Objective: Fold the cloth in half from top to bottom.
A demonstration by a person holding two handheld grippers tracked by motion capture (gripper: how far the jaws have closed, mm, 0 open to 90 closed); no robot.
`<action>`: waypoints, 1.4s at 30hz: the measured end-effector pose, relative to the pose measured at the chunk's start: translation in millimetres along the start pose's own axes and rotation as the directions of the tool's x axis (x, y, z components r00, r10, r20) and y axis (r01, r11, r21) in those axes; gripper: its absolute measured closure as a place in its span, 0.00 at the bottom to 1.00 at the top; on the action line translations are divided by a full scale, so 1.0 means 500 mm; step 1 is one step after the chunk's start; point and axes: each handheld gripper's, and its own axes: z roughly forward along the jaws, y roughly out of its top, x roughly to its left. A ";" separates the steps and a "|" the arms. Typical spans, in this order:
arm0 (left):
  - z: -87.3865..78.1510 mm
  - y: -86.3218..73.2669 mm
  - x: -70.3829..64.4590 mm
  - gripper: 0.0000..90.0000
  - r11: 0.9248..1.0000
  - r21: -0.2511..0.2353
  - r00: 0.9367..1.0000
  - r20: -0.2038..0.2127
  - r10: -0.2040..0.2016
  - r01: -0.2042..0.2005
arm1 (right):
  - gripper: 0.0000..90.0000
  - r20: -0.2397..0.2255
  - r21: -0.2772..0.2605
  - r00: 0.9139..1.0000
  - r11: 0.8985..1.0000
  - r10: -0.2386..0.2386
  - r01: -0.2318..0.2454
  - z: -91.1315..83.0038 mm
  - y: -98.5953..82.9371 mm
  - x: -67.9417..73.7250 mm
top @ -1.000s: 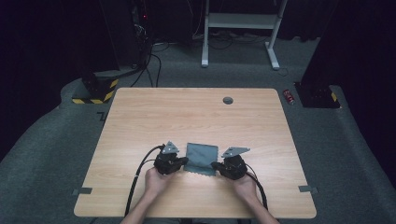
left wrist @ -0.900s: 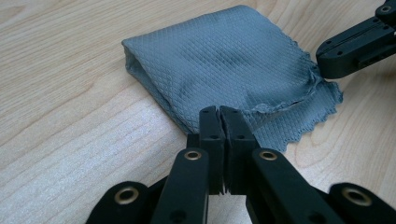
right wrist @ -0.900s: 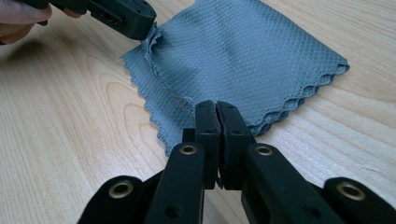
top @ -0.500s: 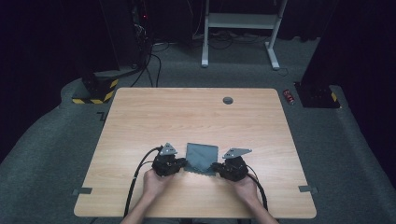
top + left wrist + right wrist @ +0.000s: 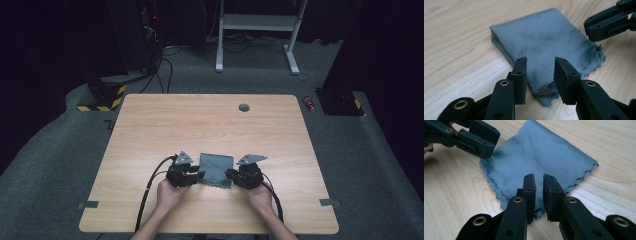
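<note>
A folded grey-blue cloth (image 5: 216, 167) lies flat on the wooden table (image 5: 200, 125), near its front edge. My left gripper (image 5: 199, 176) is at the cloth's near left corner. In the left gripper view it (image 5: 540, 72) is open, its jaws straddling that corner of the cloth (image 5: 544, 42) just above it. My right gripper (image 5: 230, 176) is at the near right corner. In the right gripper view it (image 5: 539, 187) is open by only a narrow gap over the scalloped edge of the cloth (image 5: 544, 157). Each gripper view also shows the other gripper (image 5: 609, 21) (image 5: 474, 137) at the opposite side.
A round grommet (image 5: 244, 107) sits in the tabletop near the far edge. Beyond the table are a white desk frame (image 5: 255, 30), cables and dark equipment on grey carpet. Tape marks (image 5: 330, 202) lie on the floor beside the table.
</note>
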 end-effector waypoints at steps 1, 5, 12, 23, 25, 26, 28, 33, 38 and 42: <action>0.002 -0.001 -0.001 0.70 1.000 0.011 1.000 -0.004 0.006 -0.006 | 0.89 0.001 0.005 1.000 1.000 0.004 -0.004 0.004 -0.001 0.000; 0.001 -0.006 -0.002 0.69 1.000 0.022 1.000 -0.007 0.008 -0.008 | 0.88 -0.012 0.029 1.000 1.000 -0.003 0.004 0.008 -0.006 0.004; 0.000 -0.018 0.003 0.68 0.999 0.044 1.000 -0.021 0.015 -0.014 | 0.86 -0.027 0.050 0.999 0.998 -0.045 0.046 -0.002 -0.026 0.021; -0.020 -0.027 0.013 0.67 0.999 0.045 0.998 -0.049 0.027 -0.025 | 0.85 -0.004 0.057 0.994 0.992 -0.110 0.110 -0.017 -0.044 0.037; -0.023 -0.021 0.017 0.67 0.999 0.042 0.998 -0.054 0.022 -0.020 | 0.85 -0.002 0.035 0.996 0.995 -0.093 0.093 -0.024 -0.040 0.031; -0.025 -0.017 0.019 0.67 0.999 0.038 0.998 -0.058 0.022 -0.019 | 0.85 -0.001 0.023 0.997 0.997 -0.079 0.079 -0.027 -0.036 0.027; -0.027 -0.003 0.022 0.67 1.000 0.021 0.998 -0.063 0.024 -0.022 | 0.85 0.000 -0.003 0.998 0.998 -0.055 0.055 -0.028 -0.025 0.017; -0.017 0.030 0.027 0.66 1.000 -0.006 0.998 -0.058 0.020 -0.021 | 0.86 0.026 -0.034 0.999 0.999 -0.026 0.027 -0.013 0.008 -0.001; 0.012 0.066 0.022 0.66 0.999 -0.015 0.999 -0.040 0.032 -0.032 | 0.87 0.056 -0.036 0.998 0.999 0.001 0.001 0.016 0.039 -0.015; 0.037 0.085 0.022 0.66 1.000 -0.011 0.999 -0.031 0.027 -0.028 | 0.88 0.072 -0.048 0.997 0.999 0.029 -0.026 0.037 0.058 -0.025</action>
